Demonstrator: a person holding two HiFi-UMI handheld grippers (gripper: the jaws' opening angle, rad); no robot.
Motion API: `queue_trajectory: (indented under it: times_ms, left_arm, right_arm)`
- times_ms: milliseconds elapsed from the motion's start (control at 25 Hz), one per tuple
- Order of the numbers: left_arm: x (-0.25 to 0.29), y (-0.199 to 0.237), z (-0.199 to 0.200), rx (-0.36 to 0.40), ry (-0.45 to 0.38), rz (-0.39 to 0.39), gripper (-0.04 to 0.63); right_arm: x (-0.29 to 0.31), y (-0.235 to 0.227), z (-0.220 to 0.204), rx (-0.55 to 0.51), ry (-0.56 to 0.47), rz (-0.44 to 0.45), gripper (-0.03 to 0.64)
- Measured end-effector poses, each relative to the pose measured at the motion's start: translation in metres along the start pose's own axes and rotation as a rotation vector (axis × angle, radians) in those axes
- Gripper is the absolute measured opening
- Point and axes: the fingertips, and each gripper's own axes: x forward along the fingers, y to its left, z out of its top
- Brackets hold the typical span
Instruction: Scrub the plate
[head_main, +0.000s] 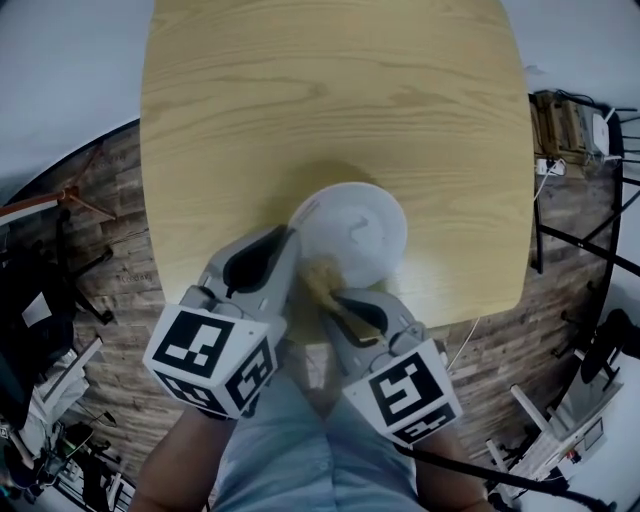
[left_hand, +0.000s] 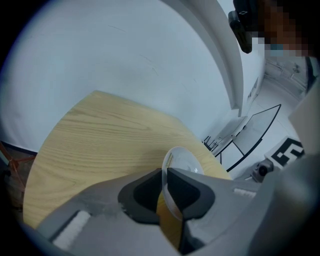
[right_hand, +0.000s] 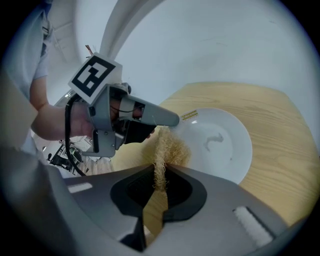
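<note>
The left claw (left_hand: 165, 175) is being pressed shut on the rim of a white plate (left_hand: 186, 161). In the left gripper view the rim is being shown edge-on, pinched between the two dark pads, with the rest of the plate rising beyond them.

The right claw (right_hand: 161, 172) is being pressed shut on a tan, fibrous scrubbing pad (right_hand: 169, 147), whose frayed end is being pushed out past the jaws. That end is being laid against the plate's near-left edge, just beside the tip of the left claw. The plate's hollow is being turned towards the right claw. A small grey smear (right_hand: 215, 141) is being shown near its middle, and a short gold mark (right_hand: 189, 116) is being shown by its rim.

In the head view both claws are being held side by side, close to the person's body, the left one at that view's left. Each is being carried behind a marker cube (head_main: 212, 357) with black-and-white squares.

The plate is being held at the near edge of a light wooden worktop (head_main: 330, 100) with rounded corners. Whether it is being rested on the wood or lifted off it cannot be told.

Around the worktop a floor (head_main: 110, 200) with a brick-like pattern is being shown, and dark stands and cables are being glimpsed along its outer edges.
</note>
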Motion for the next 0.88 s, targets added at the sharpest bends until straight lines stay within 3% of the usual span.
queue_trajectory:
  times_ms: [360, 880]
  left_arm:
    - [0.000, -0.001, -0.004, 0.023, 0.030, 0.013, 0.058]
    - [0.002, -0.011, 0.000, 0.061, 0.035, -0.001, 0.058]
  right_arm:
    - [-0.024, -0.029, -0.026, 0.099, 0.015, -0.065, 0.040]
    - [-0.050, -0.083, -0.029, 0.195, 0.010, -0.191, 0.040]
